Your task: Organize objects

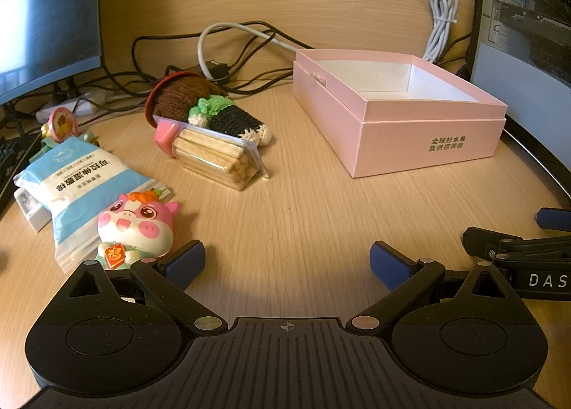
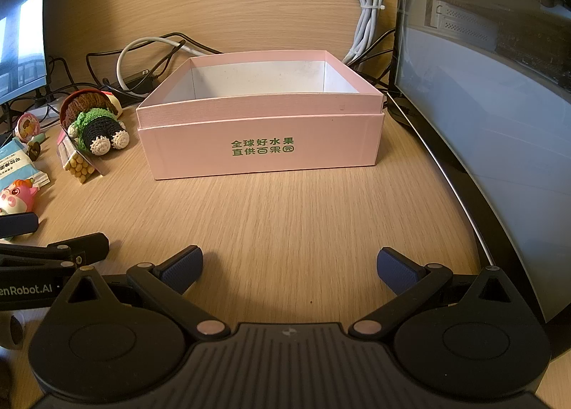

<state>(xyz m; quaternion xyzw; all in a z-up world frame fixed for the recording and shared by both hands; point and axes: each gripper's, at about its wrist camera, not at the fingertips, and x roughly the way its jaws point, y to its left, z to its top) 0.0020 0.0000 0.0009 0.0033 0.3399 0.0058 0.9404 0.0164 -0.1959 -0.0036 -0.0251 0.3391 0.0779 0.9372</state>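
Both grippers hang low over the desk (image 2: 285,216) with nothing in them. Left gripper (image 1: 287,264): jaws spread wide, released, bare wood between the pads. Right gripper (image 2: 289,266): same, jaws apart, released, aimed straight at the pink box (image 2: 260,145).

Landmark: pink box. It sits toward the back of the desk, lid off or nested under it, white inside. As far as both views show, nothing lies in it, though its floor is partly hidden by the near wall.

All loose items lie left of the box:
- knitted doll (image 1: 210,113), on its side, nearest the box, leaning on the stick pack
- clear pack of wooden sticks (image 1: 217,156), touching the doll, in front of it
- blue-and-white packet (image 1: 80,177), further left of the box
- pink pig figure (image 1: 137,223), resting on the packet's near corner, just beside my left pad
- small round pink trinket (image 1: 62,123), behind the packet, partly hidden

Cables (image 1: 228,49) run behind the box and the doll.

Progress, my judgement: nothing sorted yet; every item is outside the box. If the box is the target, all five remain. The pig is the closest to my left gripper, so a likely first pick.
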